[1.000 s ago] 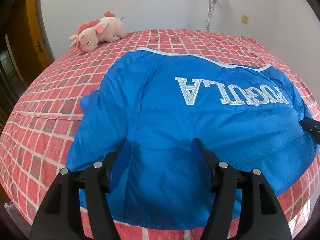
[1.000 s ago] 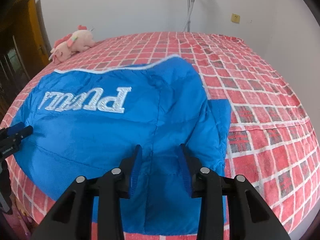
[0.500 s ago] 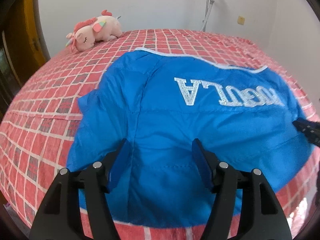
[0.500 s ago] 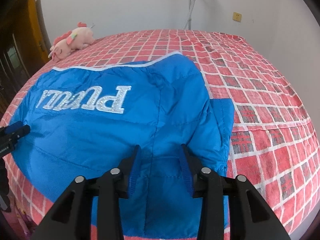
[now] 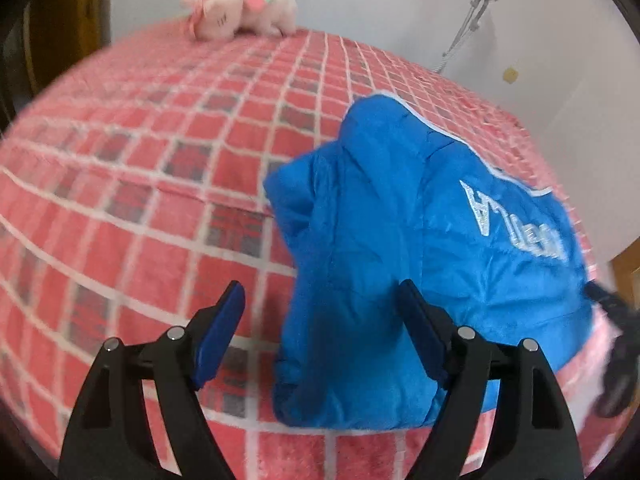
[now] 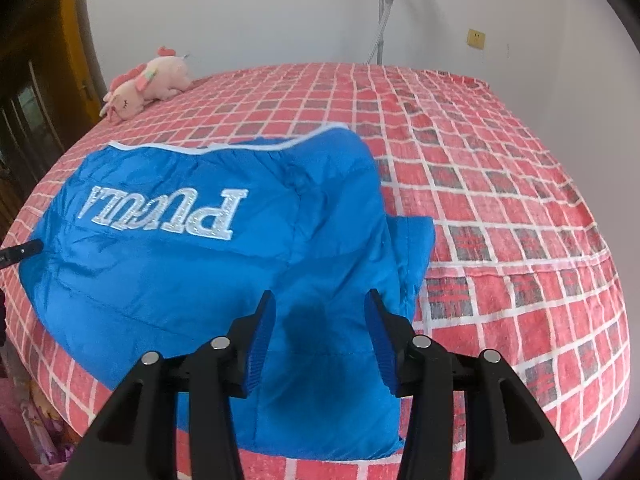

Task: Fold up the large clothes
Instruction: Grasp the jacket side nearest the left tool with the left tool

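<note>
A big blue padded jacket (image 6: 224,264) with silver letters lies spread on the bed near its front edge; it also shows in the left wrist view (image 5: 420,264). My left gripper (image 5: 320,308) is open, over the jacket's left edge, one finger above bare bedspread. Its tip shows at the far left of the right wrist view (image 6: 20,250). My right gripper (image 6: 318,312) is open above the jacket's right lower part, beside the folded-in sleeve (image 6: 412,248). It appears blurred at the right edge of the left wrist view (image 5: 612,344).
The bed has a red checked bedspread (image 6: 500,184). A pink plush toy (image 6: 148,80) lies at the far left corner, also in the left wrist view (image 5: 240,16). White walls stand behind and right. A dark wooden door (image 6: 40,92) is at the left.
My left gripper has swung left, so the jacket's left edge now sits between its fingers and bare bedspread fills the left of its view. The right gripper has barely moved.
</note>
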Demonstrator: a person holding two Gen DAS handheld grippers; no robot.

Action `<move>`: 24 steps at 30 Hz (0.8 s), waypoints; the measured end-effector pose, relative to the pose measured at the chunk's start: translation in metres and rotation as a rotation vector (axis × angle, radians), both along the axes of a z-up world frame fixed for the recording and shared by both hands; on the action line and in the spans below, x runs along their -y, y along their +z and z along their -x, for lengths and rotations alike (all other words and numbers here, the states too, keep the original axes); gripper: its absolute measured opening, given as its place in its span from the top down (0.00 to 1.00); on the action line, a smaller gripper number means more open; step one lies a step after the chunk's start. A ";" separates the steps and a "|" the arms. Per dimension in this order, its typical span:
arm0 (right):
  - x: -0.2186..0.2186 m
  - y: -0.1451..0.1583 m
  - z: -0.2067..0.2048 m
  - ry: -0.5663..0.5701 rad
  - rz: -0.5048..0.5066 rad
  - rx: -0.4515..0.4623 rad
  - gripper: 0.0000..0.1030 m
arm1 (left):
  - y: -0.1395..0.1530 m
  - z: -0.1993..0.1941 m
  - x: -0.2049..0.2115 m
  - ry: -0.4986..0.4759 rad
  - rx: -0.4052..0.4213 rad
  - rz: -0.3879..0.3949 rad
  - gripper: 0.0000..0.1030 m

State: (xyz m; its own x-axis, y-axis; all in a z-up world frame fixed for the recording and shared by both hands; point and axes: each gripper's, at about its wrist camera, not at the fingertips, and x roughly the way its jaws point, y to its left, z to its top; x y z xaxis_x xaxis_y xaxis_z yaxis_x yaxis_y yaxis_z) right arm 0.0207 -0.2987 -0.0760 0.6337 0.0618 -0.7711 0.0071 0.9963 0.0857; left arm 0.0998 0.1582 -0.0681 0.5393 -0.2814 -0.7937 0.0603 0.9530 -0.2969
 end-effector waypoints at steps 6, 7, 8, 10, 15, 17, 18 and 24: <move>0.001 -0.008 -0.007 0.001 -0.013 -0.023 0.55 | -0.021 -0.015 0.008 -0.073 -0.063 0.085 0.22; 0.000 -0.008 -0.007 0.001 -0.008 -0.024 0.54 | -0.023 -0.018 0.007 -0.073 -0.069 0.096 0.22; -0.001 -0.009 -0.009 0.002 -0.002 -0.026 0.53 | -0.024 -0.019 0.007 -0.076 -0.072 0.112 0.26; -0.002 -0.011 -0.012 0.005 0.001 -0.032 0.52 | -0.025 -0.019 0.008 -0.093 -0.076 0.167 0.40; -0.003 -0.019 -0.020 0.006 0.000 -0.047 0.52 | -0.011 -0.003 0.024 -0.083 -0.019 0.104 0.61; -0.006 -0.024 -0.023 0.003 0.010 -0.050 0.51 | -0.010 -0.004 0.027 -0.084 -0.008 0.074 0.62; -0.007 -0.025 -0.024 0.001 0.012 -0.049 0.51 | -0.013 -0.006 0.027 -0.082 -0.014 0.075 0.62; -0.005 -0.028 -0.028 -0.001 -0.005 -0.051 0.51 | -0.021 -0.005 0.021 -0.068 -0.009 0.119 0.62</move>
